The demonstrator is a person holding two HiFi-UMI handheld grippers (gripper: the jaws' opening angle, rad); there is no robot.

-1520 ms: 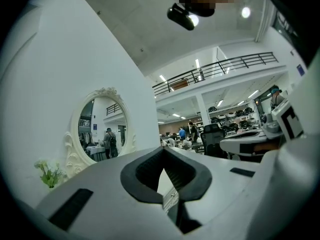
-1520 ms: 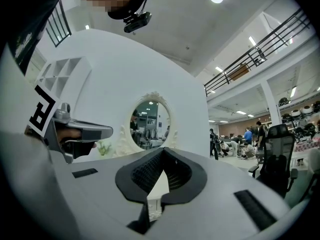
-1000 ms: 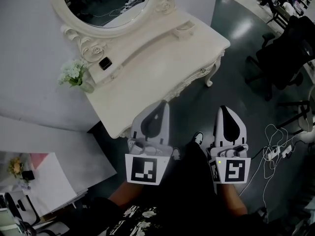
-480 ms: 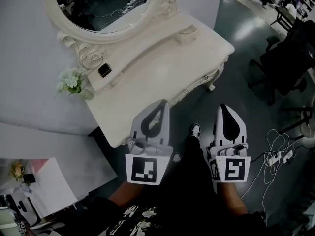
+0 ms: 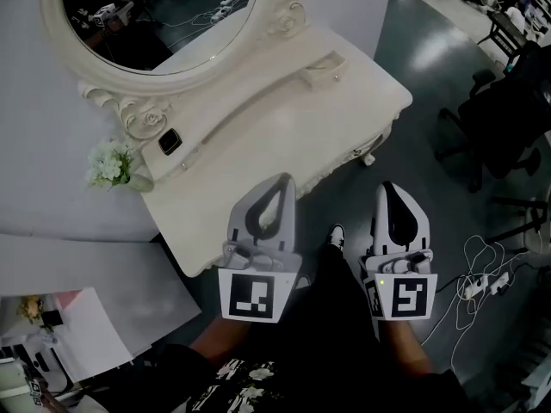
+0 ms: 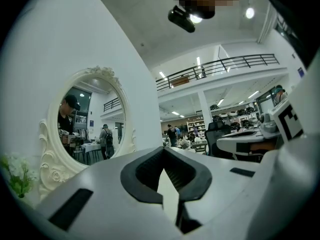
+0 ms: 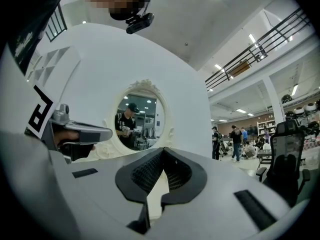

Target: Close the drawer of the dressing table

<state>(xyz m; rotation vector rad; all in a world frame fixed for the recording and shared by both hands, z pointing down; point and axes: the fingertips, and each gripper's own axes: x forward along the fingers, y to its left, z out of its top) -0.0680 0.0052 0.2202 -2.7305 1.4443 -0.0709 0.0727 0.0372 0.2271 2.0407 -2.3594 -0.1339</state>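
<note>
Nearer now: one dressing table (image 5: 284, 119); left tongs (image 5: 281, 182), right tongs (image 5: 392, 188), both closed.

The left hand-held gripper (image 5: 282, 183) and right hand-held gripper (image 5: 390, 189) have matt white plastic shells. Ahead of them, the table (image 5: 284, 119) is smooth cream paint, its mirror (image 5: 159, 15) glossy glass.

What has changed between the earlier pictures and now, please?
In the head view the dressing table has slid down and leftward, so the person has come closer; the tip of the left gripper now overlaps its front edge. Nothing was taken hold of or let go. It and the right gripper stay side by side, jaws together and empty; the flowers and mirror have not moved relative to the table.
</note>
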